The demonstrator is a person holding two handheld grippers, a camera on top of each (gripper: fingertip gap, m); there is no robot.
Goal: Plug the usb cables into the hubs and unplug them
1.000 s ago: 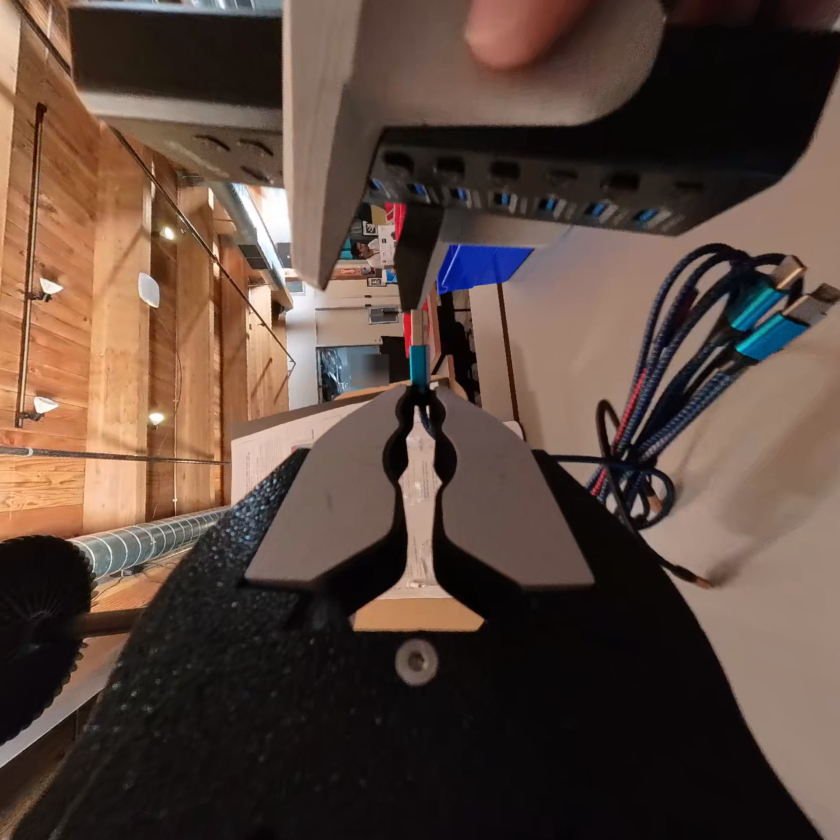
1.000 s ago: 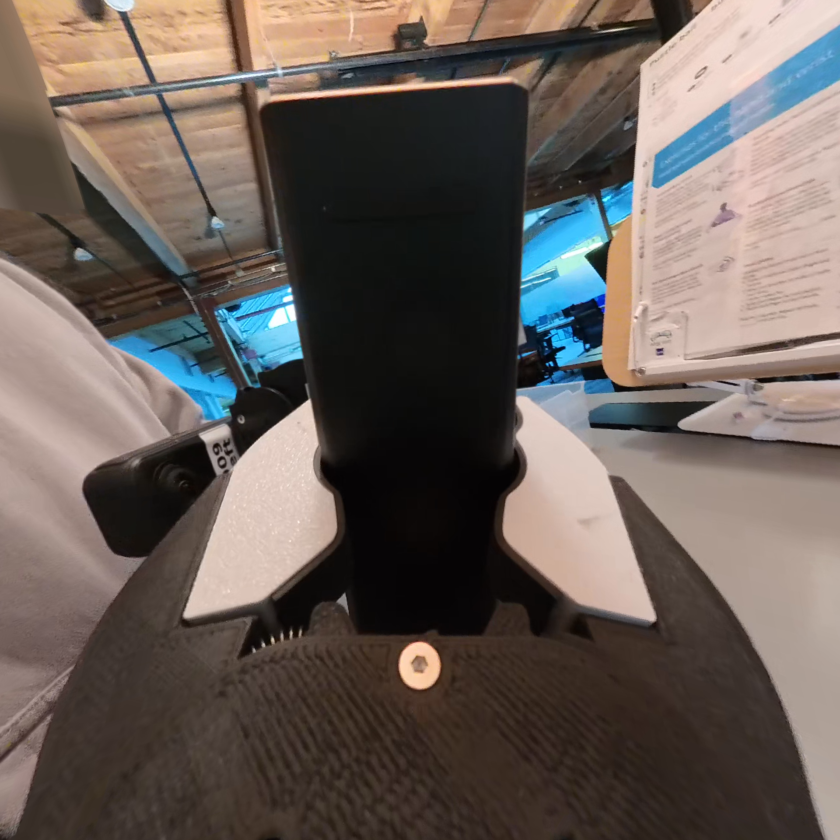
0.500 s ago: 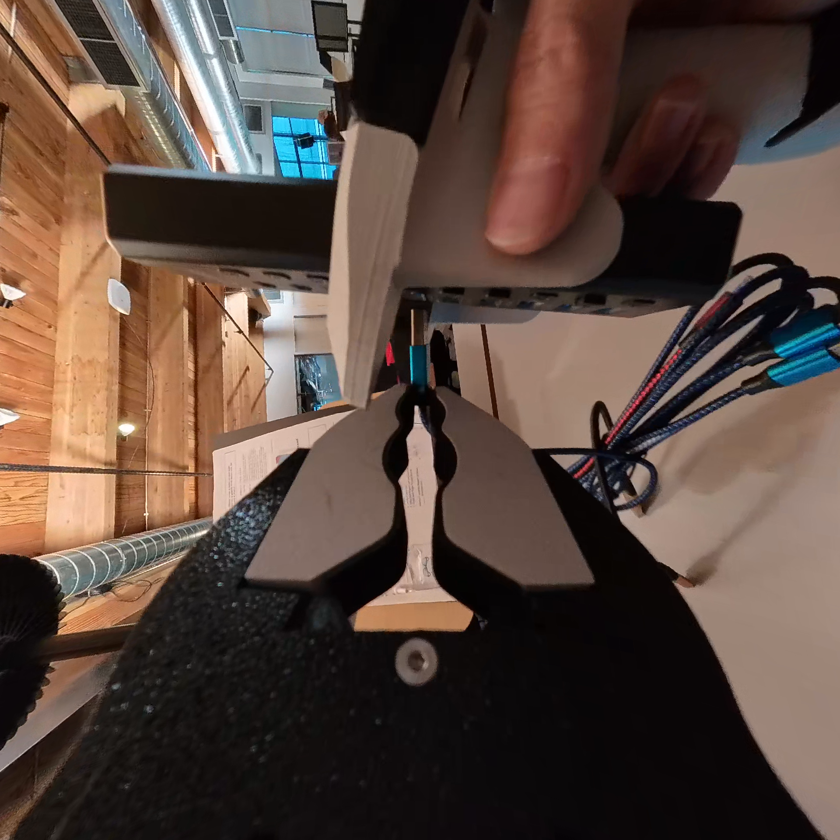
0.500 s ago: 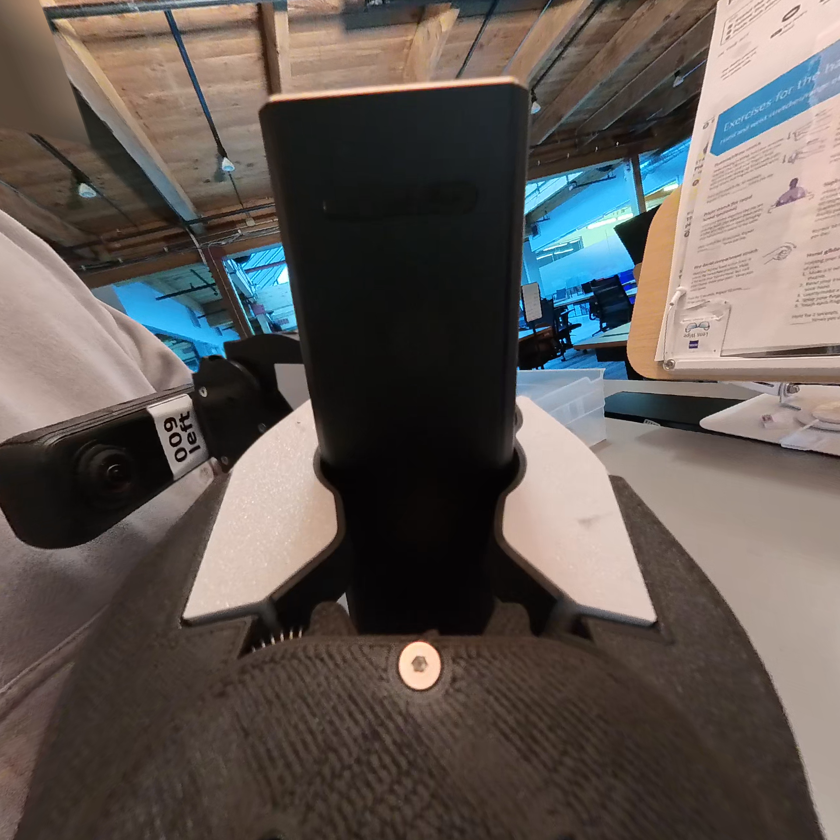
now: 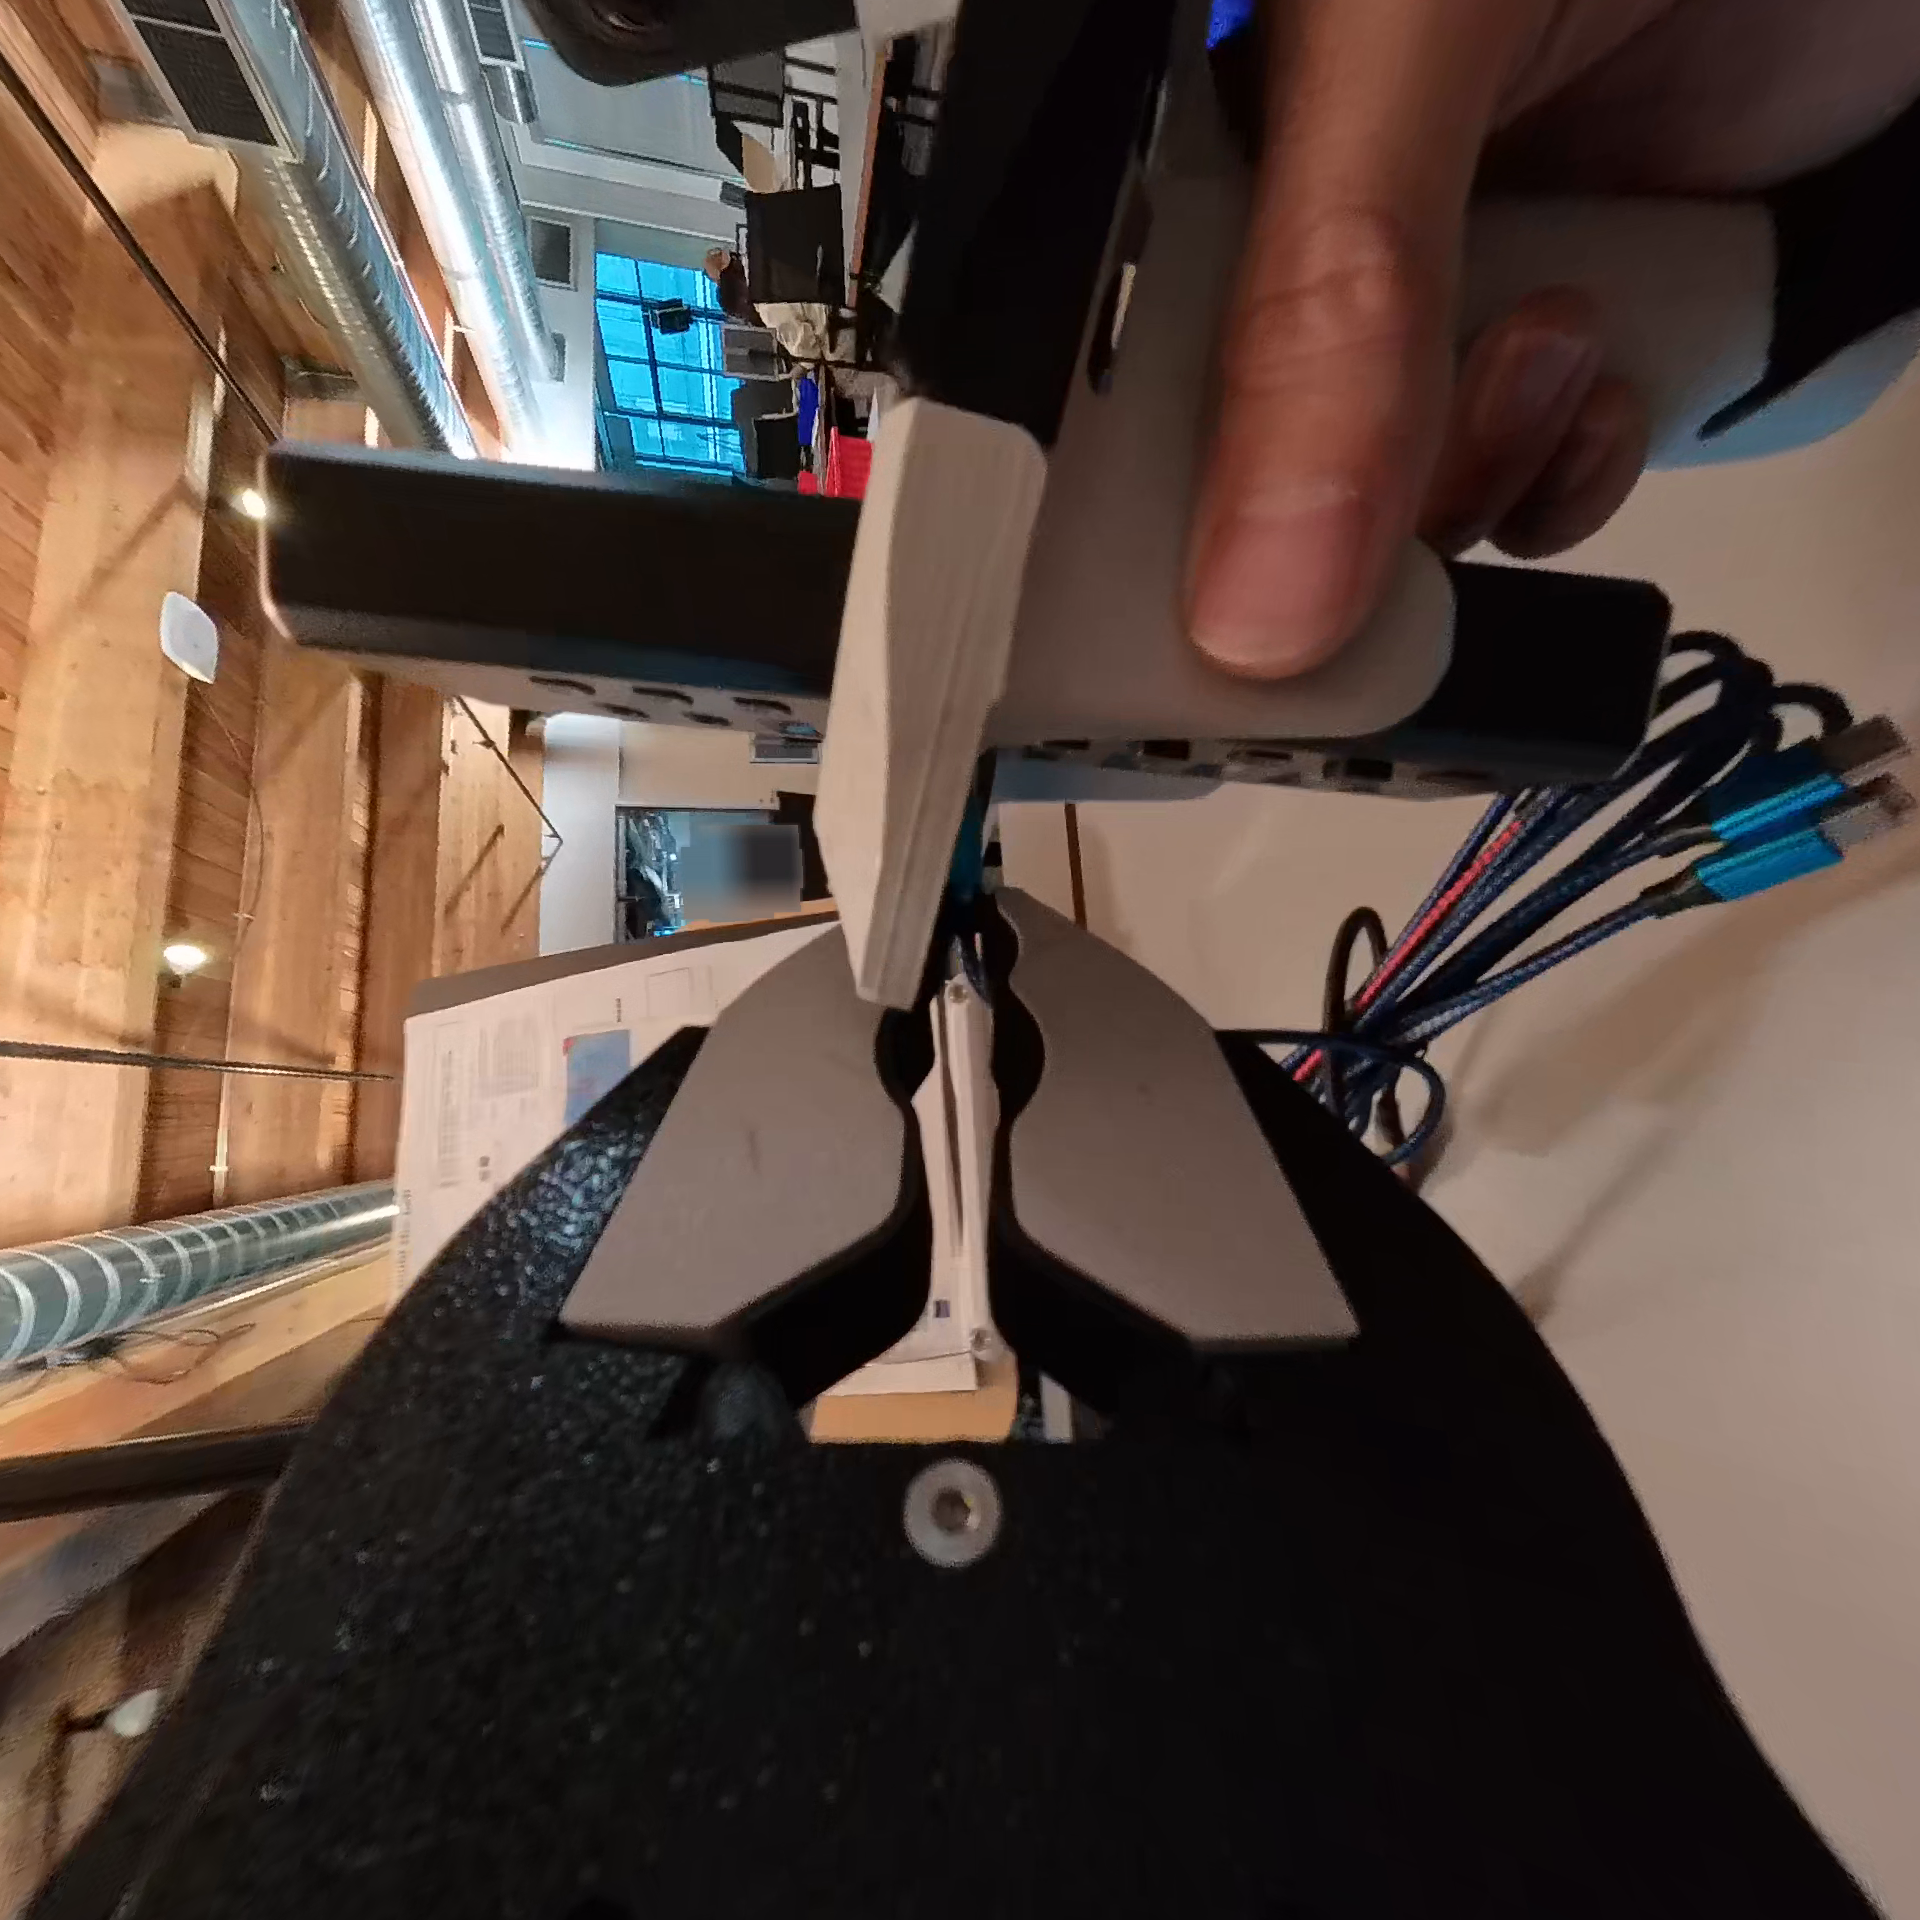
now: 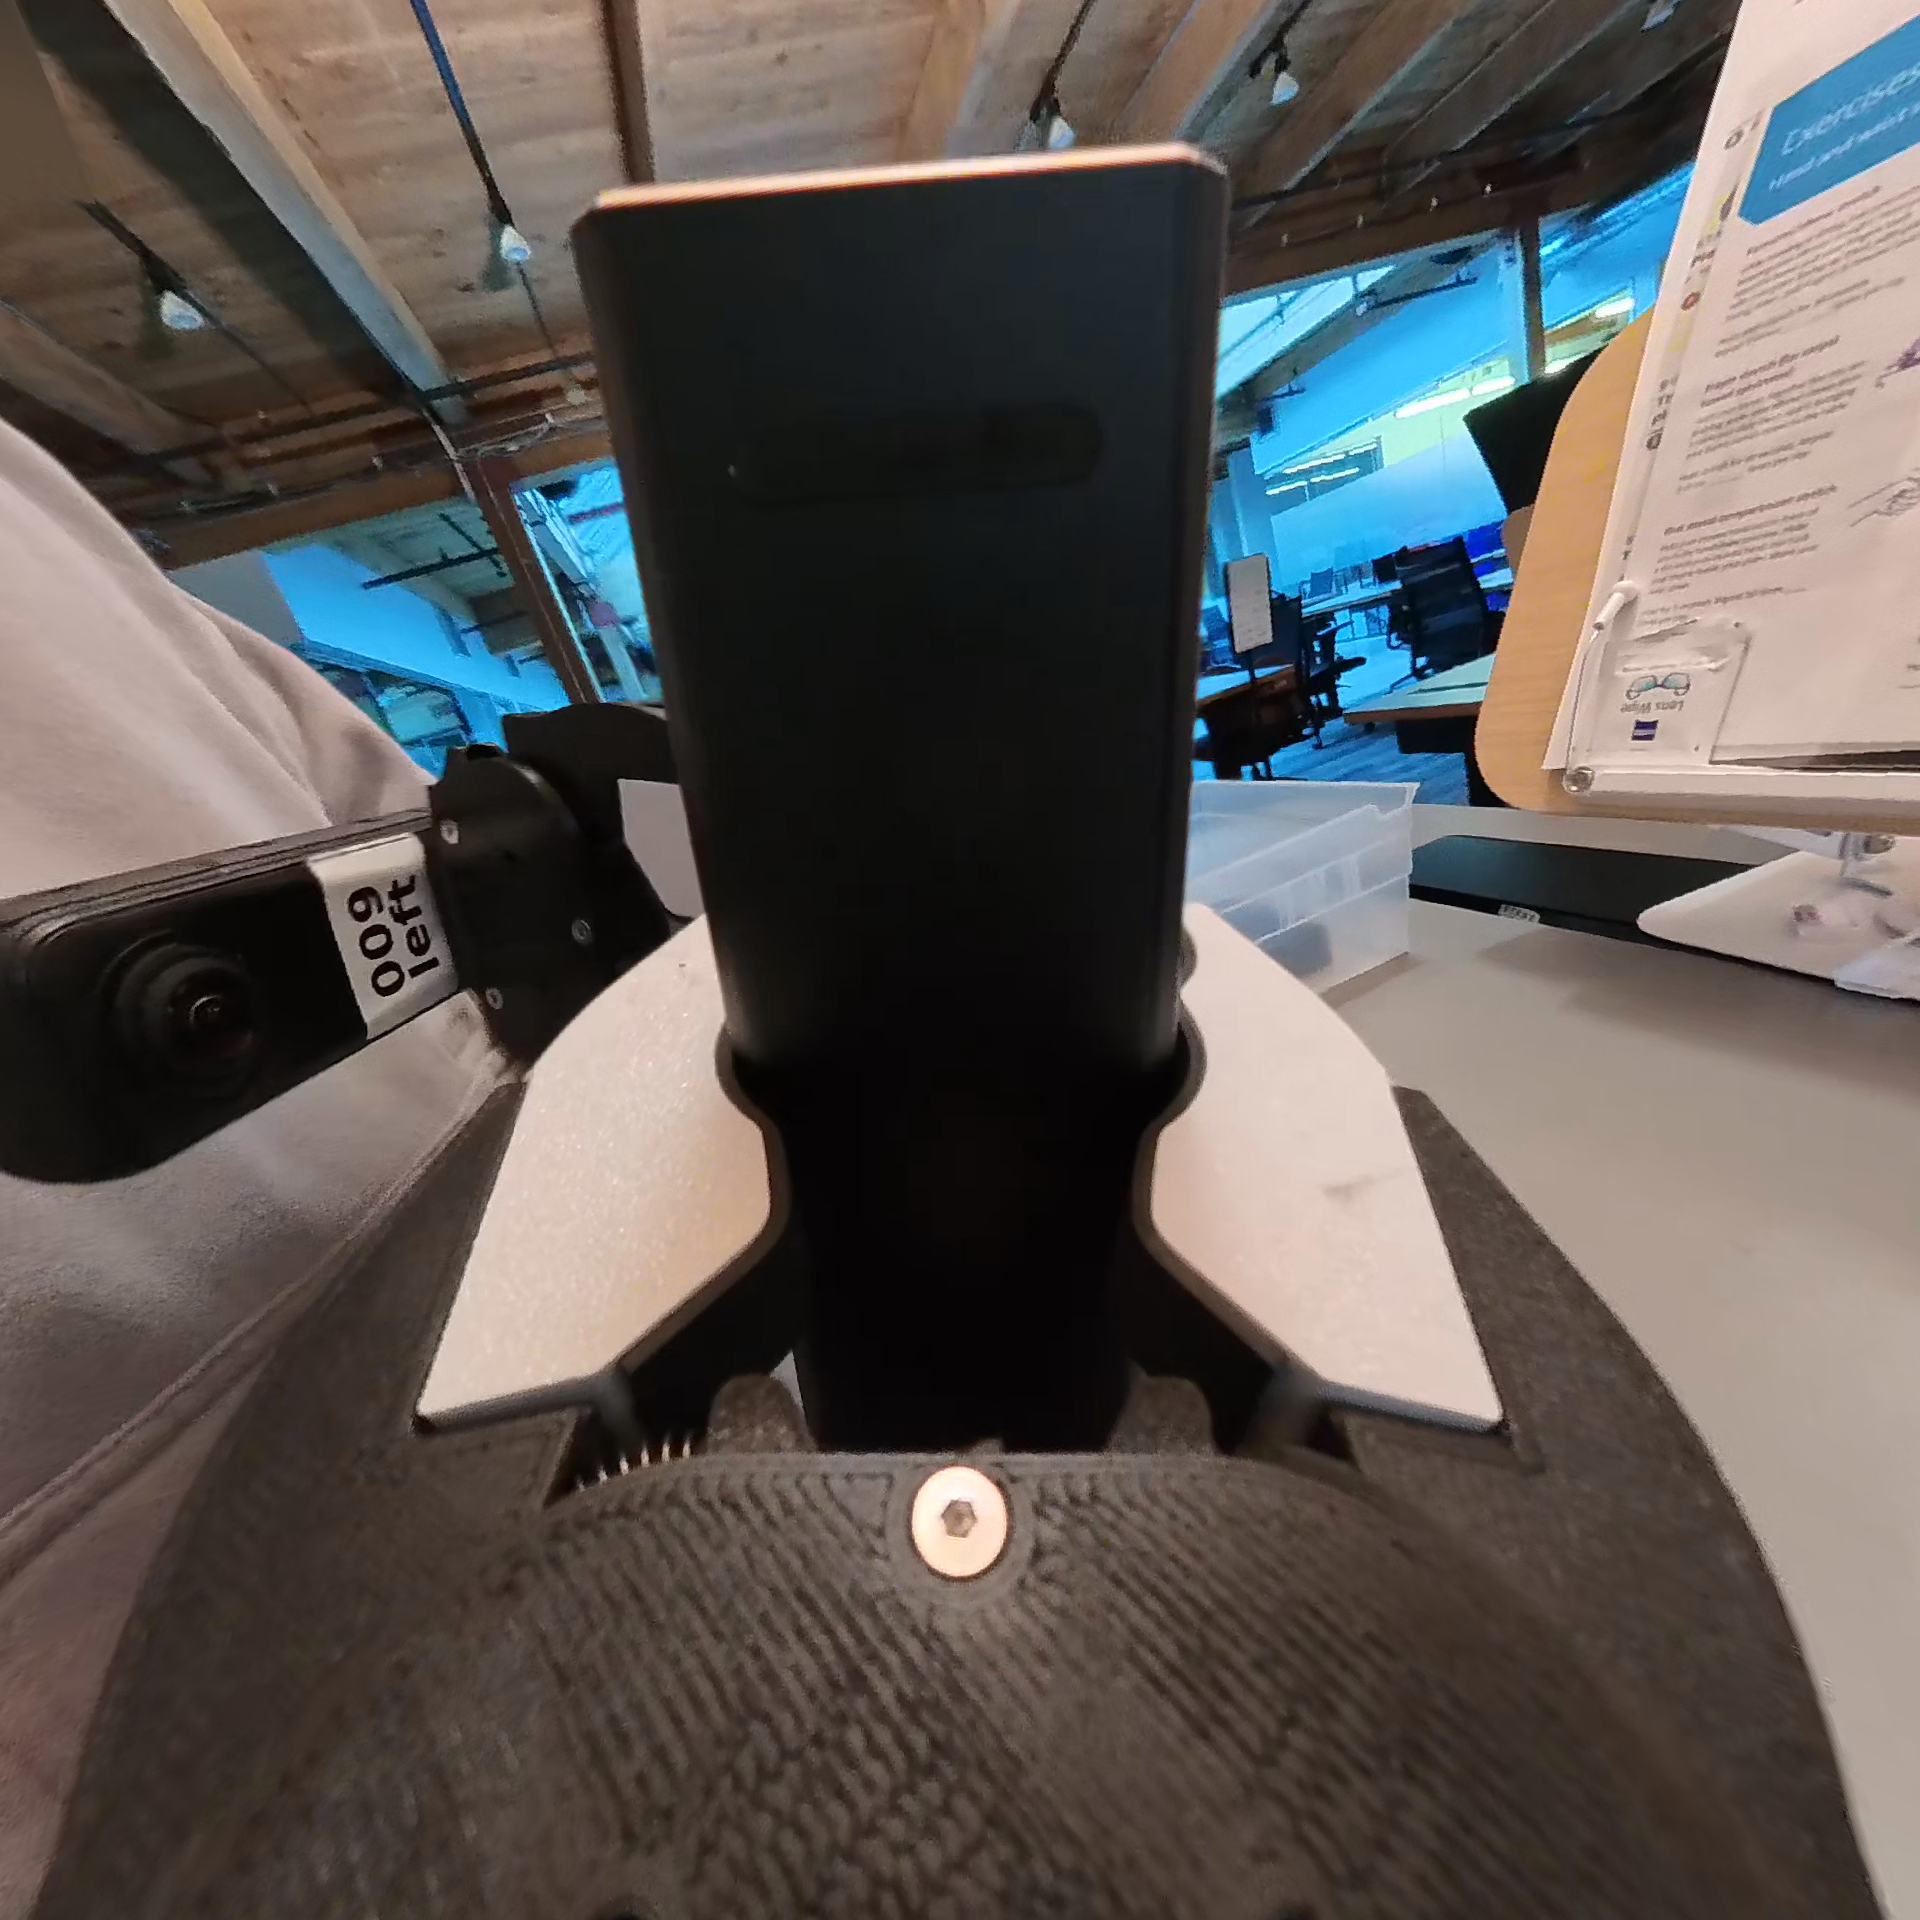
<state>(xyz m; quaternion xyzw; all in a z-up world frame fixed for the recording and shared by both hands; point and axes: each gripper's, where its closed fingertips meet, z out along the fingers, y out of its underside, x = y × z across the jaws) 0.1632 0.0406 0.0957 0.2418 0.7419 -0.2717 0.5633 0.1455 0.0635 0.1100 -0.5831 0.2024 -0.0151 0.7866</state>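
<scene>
Midway through plugging in, our left gripper (image 5: 971,925) pinches a teal-tipped braided USB cable (image 5: 964,854) at the long black multi-port hub (image 6: 914,644), clamped lengthwise in our right gripper (image 6: 956,1091); next, seemingly, a straight push home.

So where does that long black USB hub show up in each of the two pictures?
Left wrist view: the long black USB hub lies crosswise above the left gripper.
Right wrist view: it stands upright at centre, clamped in the right gripper.
Shared landmark: the printed paper sheet.
</scene>
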